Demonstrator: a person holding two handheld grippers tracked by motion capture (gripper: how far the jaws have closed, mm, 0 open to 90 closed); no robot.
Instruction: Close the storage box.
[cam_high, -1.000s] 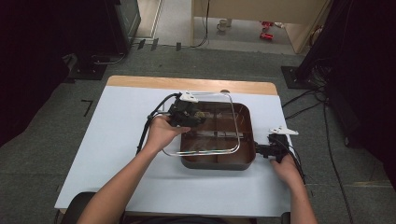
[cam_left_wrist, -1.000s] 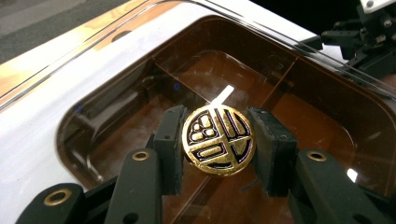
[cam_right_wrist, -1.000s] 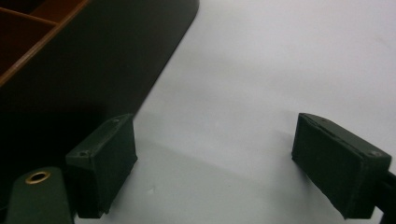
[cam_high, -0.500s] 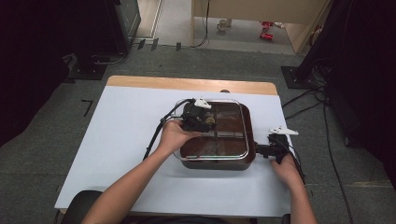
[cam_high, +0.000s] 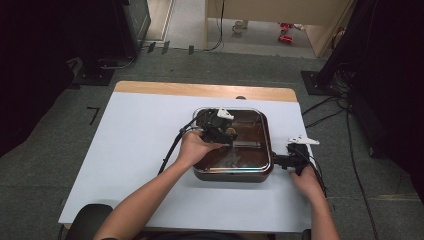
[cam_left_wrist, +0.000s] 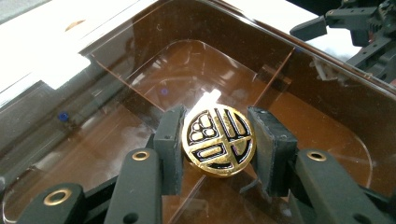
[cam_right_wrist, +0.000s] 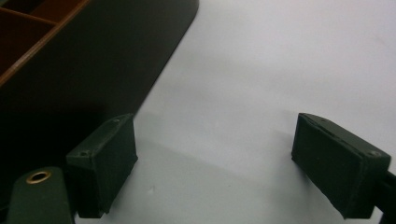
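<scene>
White tabletop (cam_high: 135, 150) under us — our left gripper (cam_left_wrist: 217, 140), clamped on the lid's gold knob (cam_left_wrist: 218, 140), has set the glass lid (cam_high: 250, 131) square onto the brown pan (cam_high: 232, 172); our right gripper (cam_right_wrist: 229, 172) rests wide open beside it — covering looks done.

Pans: one, a brown square pan (cam_high: 232, 172) on the table.
Glass lids: one, a clear lid (cam_left_wrist: 116, 70) lying on the pan.
Round knobs: one, a gold and black knob (cam_left_wrist: 218, 140) on the lid.
Grippers: two, the left gripper (cam_high: 220, 127) and the right gripper (cam_high: 280, 161).
Black jaws: two on each gripper, four together.
Hands: two, one behind each gripper.
Tables: one, a white table (cam_high: 135, 150) with a wooden far edge.
</scene>
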